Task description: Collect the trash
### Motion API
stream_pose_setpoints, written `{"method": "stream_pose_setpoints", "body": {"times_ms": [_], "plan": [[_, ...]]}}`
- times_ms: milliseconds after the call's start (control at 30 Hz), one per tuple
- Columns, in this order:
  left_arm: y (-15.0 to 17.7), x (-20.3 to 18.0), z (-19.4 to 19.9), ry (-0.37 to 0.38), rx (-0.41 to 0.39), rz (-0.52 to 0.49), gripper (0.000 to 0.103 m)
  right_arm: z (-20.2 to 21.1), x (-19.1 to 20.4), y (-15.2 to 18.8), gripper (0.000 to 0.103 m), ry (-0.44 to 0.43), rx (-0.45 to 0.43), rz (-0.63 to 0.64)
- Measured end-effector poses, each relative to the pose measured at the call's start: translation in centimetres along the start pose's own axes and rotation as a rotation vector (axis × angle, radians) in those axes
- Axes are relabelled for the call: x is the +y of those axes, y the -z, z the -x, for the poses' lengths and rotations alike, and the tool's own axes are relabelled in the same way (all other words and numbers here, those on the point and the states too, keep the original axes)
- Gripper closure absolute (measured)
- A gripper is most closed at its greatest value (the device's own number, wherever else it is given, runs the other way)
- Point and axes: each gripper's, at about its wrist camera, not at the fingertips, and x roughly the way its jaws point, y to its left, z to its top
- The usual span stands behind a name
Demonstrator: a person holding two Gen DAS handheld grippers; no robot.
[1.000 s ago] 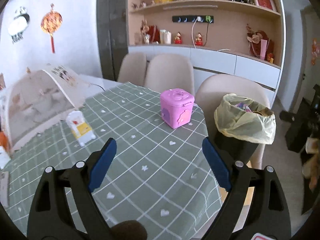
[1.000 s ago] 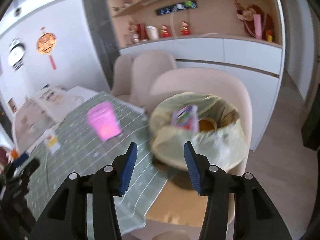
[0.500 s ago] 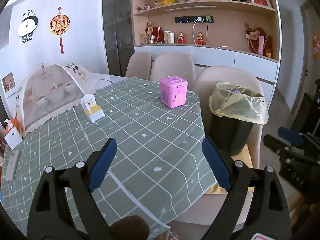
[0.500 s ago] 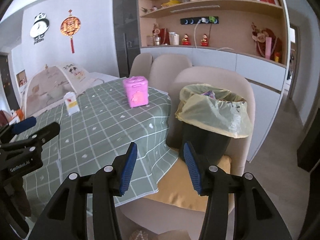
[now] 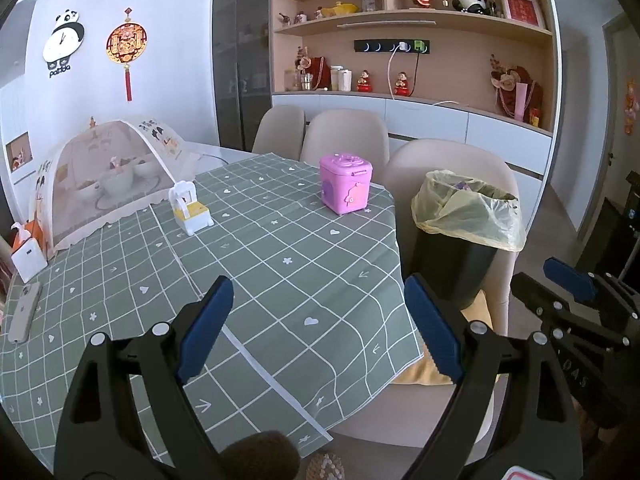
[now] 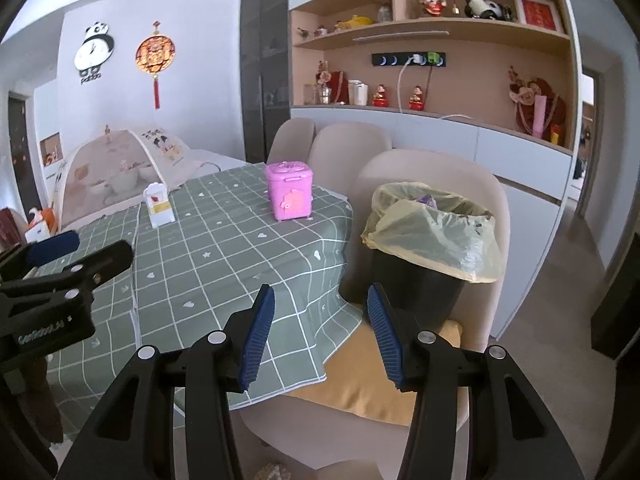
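Left tongs (image 5: 318, 326) spread wide, right tongs (image 6: 320, 334) spread, both holding nothing. Trash bin (image 6: 430, 248) just ahead-right on chair (image 6: 400, 172). Could tip if bumped; loose bag (image 5: 468, 208) could snag. No trash seen on worktop (image 5: 256, 264).

Black bin (image 5: 460, 268), yellow-bagged, upright on chair seat.

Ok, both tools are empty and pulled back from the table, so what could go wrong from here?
1. The black bin with the yellow liner stands on a chair seat, not the floor; a nudge might tip it.
2. The green checked tablecloth hangs over the table edge beside the bin; an open left tool or right tool might snag it and drag the pink lidded box.
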Motion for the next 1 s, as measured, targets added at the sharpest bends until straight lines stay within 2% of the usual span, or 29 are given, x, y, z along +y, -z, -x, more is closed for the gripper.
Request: {"method": "stream_pose_setpoints", "body": {"times_ms": [1000], "plan": [[0.27,0.74,-0.58,0.060,0.026,-0.011,0.020,0.20,0.45,-0.33,0.057,0.044,-0.003,-0.012]]}}
